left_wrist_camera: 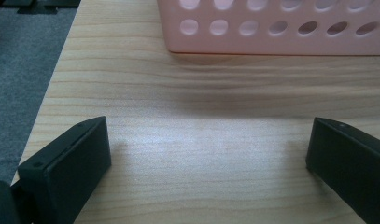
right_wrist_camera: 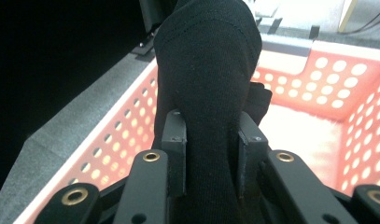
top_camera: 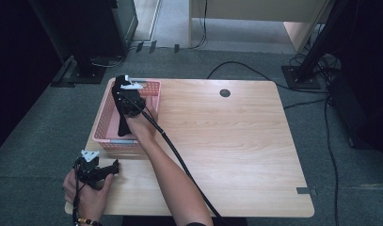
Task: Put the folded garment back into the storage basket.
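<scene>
Right claw [right_wrist_camera: 210, 140] is clamped on a black sock [right_wrist_camera: 207, 70], its two jaws pressed against either side of the fabric, as the right gripper view shows plainly. In the high view that claw [top_camera: 125, 96] sits over the pink perforated basket [top_camera: 104, 120] at the far left of the wooden surface [top_camera: 227, 141], with the sock [top_camera: 123, 125] hanging down from it toward the basket's near wall. Part of the sock lies inside the basket, above the pale floor of the container [right_wrist_camera: 313, 121]; whether the lower end touches that floor cannot be told. A grey handle bar [right_wrist_camera: 288, 46] spans the basket's far rim. The person's right forearm [top_camera: 172, 174] crosses the surface diagonally from the near edge, with the black cable [top_camera: 179, 160] trailing alongside it. Left claw [top_camera: 115, 165] rests low at the near left corner of the surface, held in the left hand [top_camera: 88, 190], well apart from the sock. In the left gripper view its jaws stand wide apart with bare wood between them, nothing gripped [left_wrist_camera: 208, 154], and the basket's near wall [left_wrist_camera: 281, 28] lies just beyond. Grey carpet [top_camera: 29, 141] borders the surface on the left.
</scene>
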Tool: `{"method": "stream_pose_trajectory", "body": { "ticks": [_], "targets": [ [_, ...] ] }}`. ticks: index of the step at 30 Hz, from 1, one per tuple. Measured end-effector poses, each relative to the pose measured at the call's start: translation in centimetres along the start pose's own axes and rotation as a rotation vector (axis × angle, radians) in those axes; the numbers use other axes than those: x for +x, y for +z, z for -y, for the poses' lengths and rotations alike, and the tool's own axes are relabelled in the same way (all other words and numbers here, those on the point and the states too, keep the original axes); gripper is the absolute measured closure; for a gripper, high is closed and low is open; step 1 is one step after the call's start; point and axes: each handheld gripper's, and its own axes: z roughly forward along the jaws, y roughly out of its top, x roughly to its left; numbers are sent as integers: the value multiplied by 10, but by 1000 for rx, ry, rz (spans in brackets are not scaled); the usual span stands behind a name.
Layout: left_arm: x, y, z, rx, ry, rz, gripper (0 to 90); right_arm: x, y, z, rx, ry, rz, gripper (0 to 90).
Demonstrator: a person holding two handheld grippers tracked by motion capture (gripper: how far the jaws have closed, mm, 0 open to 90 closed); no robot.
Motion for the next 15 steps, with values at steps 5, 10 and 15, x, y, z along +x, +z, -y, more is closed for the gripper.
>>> {"method": "stream_pose_trajectory", "body": {
  "ticks": [5,10,15],
  "targets": [
    [0,0,0,0,0,0,0,-4,13,8,36,18,4,716],
    [0,0,0,0,1,1,0,-6,22,13,71,26,5,713],
    [0,0,0,-1,-1,1,0,-6,30,16,94,15,26,705]
  ]
}}
